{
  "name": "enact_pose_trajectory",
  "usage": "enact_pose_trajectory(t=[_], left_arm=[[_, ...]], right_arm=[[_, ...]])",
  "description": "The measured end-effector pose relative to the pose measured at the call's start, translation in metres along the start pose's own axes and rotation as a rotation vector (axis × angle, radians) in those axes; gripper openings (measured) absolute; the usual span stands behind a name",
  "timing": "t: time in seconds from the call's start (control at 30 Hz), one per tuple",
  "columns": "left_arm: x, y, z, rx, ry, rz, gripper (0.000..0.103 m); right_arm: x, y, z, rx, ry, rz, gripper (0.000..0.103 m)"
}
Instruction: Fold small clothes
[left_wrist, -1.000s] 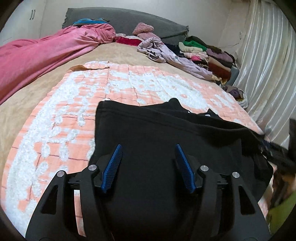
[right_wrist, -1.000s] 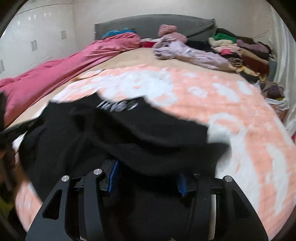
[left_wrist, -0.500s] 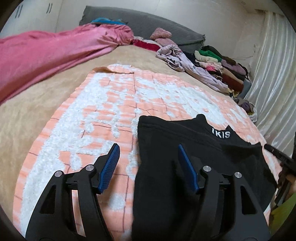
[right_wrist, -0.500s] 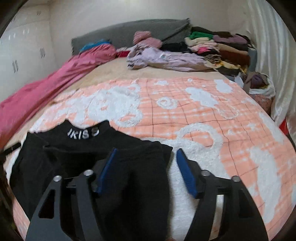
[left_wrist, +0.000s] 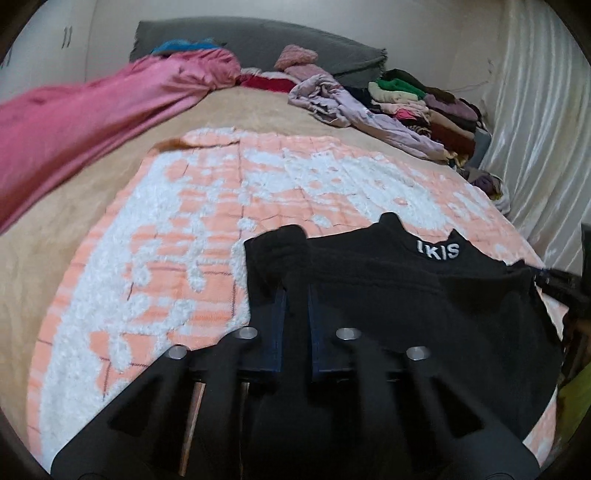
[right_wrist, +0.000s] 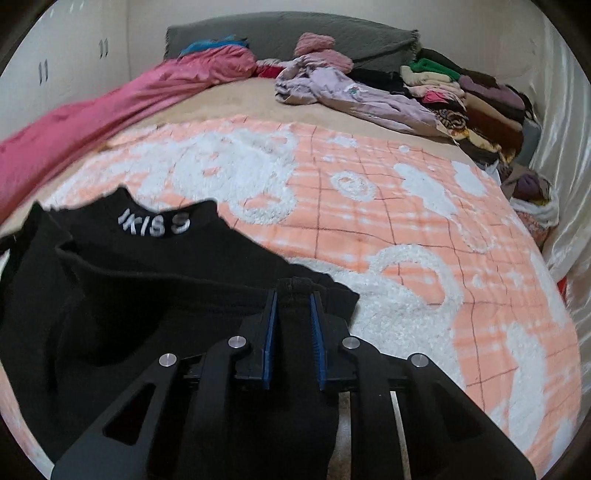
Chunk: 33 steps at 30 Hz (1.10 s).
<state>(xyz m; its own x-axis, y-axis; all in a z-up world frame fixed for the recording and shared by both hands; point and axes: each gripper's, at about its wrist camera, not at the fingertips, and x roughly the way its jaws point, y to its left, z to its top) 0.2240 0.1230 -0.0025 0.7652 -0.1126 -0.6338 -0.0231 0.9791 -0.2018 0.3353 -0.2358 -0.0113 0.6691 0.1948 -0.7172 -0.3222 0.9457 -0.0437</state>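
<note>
A small black garment (left_wrist: 424, 306) with white lettering on its neckband lies on the orange-and-white blanket (left_wrist: 207, 221) at the near edge of the bed. My left gripper (left_wrist: 295, 291) is shut on the garment's left corner, with black cloth bunched between its blue pads. In the right wrist view the same black garment (right_wrist: 129, 295) lies to the left, and my right gripper (right_wrist: 293, 295) is shut on its right corner. The cloth hides the tips of the left fingers.
A pink quilt (left_wrist: 92, 118) lies along the left side of the bed. A lilac garment (right_wrist: 362, 99) and a stack of folded clothes (right_wrist: 476, 99) sit at the far right by the grey headboard (left_wrist: 295, 44). A white curtain (left_wrist: 535, 129) hangs on the right.
Both grippers were open half a second ago with the garment lying flat between them. Each has now closed on a near corner of the black garment.
</note>
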Motion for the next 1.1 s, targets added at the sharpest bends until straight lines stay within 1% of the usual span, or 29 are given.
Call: enact_pose_trajectory(t=[0.07,0.13,0.2,0.27,0.3,0.4,0.43,0.5,0.6,0.73,0.83,0.9,0.97,1.0,1.03,1.07,1.1], left_arm=[[-0.009,0.001,0.001,-0.001,-0.037,-0.013,0.003],[-0.020,0.008,0.006,-0.033,-0.076,-0.044,0.003],[-0.025,0.017,0.010,-0.074,-0.097,-0.058,0.003],[-0.021,0.024,0.014,-0.104,-0.095,-0.057,0.003],[-0.015,0.028,0.015,-0.117,-0.085,-0.046,0.003],[0.001,0.033,0.012,-0.144,-0.043,-0.037,0.003],[0.010,0.036,0.010,-0.157,-0.011,-0.029,0.003],[0.016,0.039,0.006,-0.168,0.015,-0.028,0.004],[0.015,0.038,0.005,-0.169,0.009,-0.029,0.006],[0.013,0.038,0.004,-0.165,0.005,-0.014,0.007],[0.009,0.037,0.005,-0.158,-0.008,-0.001,0.007],[0.002,0.036,0.007,-0.152,-0.035,0.020,0.006],[-0.009,0.035,0.012,-0.133,-0.082,0.053,0.002],[-0.012,0.035,0.014,-0.129,-0.101,0.065,0.002],[-0.014,0.037,0.015,-0.133,-0.107,0.070,0.002],[-0.011,0.040,0.015,-0.142,-0.096,0.069,0.002],[-0.006,0.043,0.012,-0.154,-0.074,0.075,0.002]], right_arm=[[-0.011,-0.012,0.003,0.073,-0.043,0.037,0.015],[-0.021,-0.026,0.007,0.154,-0.086,0.069,0.015],[-0.026,-0.040,0.011,0.217,-0.110,0.080,0.015],[-0.022,-0.054,0.013,0.281,-0.108,0.105,0.015],[-0.016,-0.058,0.012,0.297,-0.090,0.098,0.015],[0.007,-0.061,0.005,0.306,-0.020,0.061,0.015],[0.016,-0.060,0.000,0.305,0.007,0.050,0.015],[0.026,-0.059,-0.007,0.314,0.026,0.042,0.015],[0.026,-0.058,-0.009,0.308,0.022,0.032,0.015],[0.025,-0.049,-0.007,0.255,0.022,-0.014,0.015],[0.024,-0.047,-0.007,0.241,0.010,-0.032,0.015],[0.016,-0.045,-0.004,0.226,-0.025,-0.048,0.015],[0.003,-0.042,0.001,0.208,-0.079,-0.051,0.015],[0.000,-0.042,0.004,0.204,-0.093,-0.052,0.015],[-0.001,-0.042,0.007,0.200,-0.096,-0.051,0.015],[0.003,-0.043,0.008,0.198,-0.087,-0.054,0.015],[0.011,-0.044,0.007,0.198,-0.058,-0.058,0.015]])
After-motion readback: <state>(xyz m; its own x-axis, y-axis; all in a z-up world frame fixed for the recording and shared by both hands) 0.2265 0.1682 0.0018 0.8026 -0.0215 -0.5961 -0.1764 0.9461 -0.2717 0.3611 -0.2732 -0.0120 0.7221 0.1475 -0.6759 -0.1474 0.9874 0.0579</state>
